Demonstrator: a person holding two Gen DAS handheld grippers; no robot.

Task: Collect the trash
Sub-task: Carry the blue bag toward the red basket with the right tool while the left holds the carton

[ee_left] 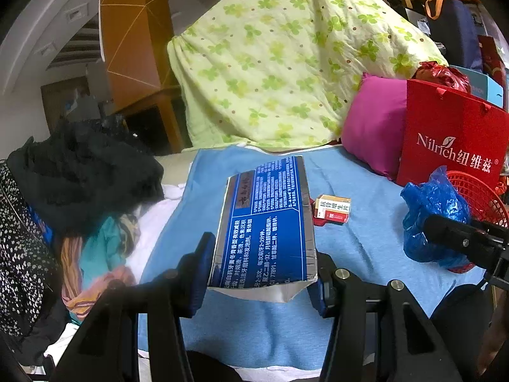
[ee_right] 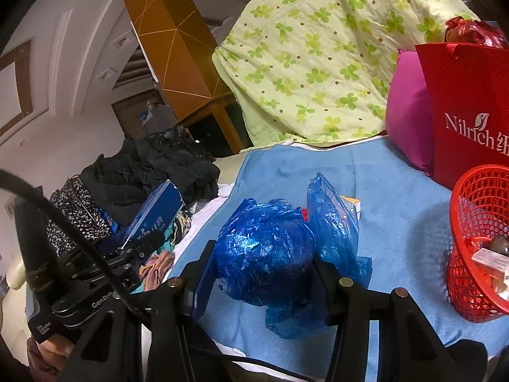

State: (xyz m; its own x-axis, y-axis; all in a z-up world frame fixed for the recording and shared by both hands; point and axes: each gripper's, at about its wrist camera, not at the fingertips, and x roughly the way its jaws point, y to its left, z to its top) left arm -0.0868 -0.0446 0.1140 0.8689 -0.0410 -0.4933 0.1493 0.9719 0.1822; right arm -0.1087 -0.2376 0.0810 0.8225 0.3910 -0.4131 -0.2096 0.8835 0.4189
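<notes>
You are clamping the crumpled blue plastic bag (ee_right: 267, 254) in your right gripper (ee_right: 257, 273), left of the red mesh basket (ee_right: 470, 286); your left gripper (ee_left: 257, 273) is grasping the blue-and-silver toothpaste carton (ee_left: 270, 222).

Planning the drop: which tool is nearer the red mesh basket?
Right. The right tool, gripping the blue plastic bag, is just beside the red mesh basket; the left tool, holding the blue box, sits farther away.

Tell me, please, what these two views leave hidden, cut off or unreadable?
- Basket: right wrist view, cut by the right edge; the contents show only through mesh. Left wrist view: mostly behind the bag.
- Small box: right wrist view, largely hidden behind the bag; its print is too small to read in the left wrist view.
- Carton: far end blurred; in the right wrist view, partly hidden by the left gripper.
- Right gripper: pads hidden by the bag.
</notes>
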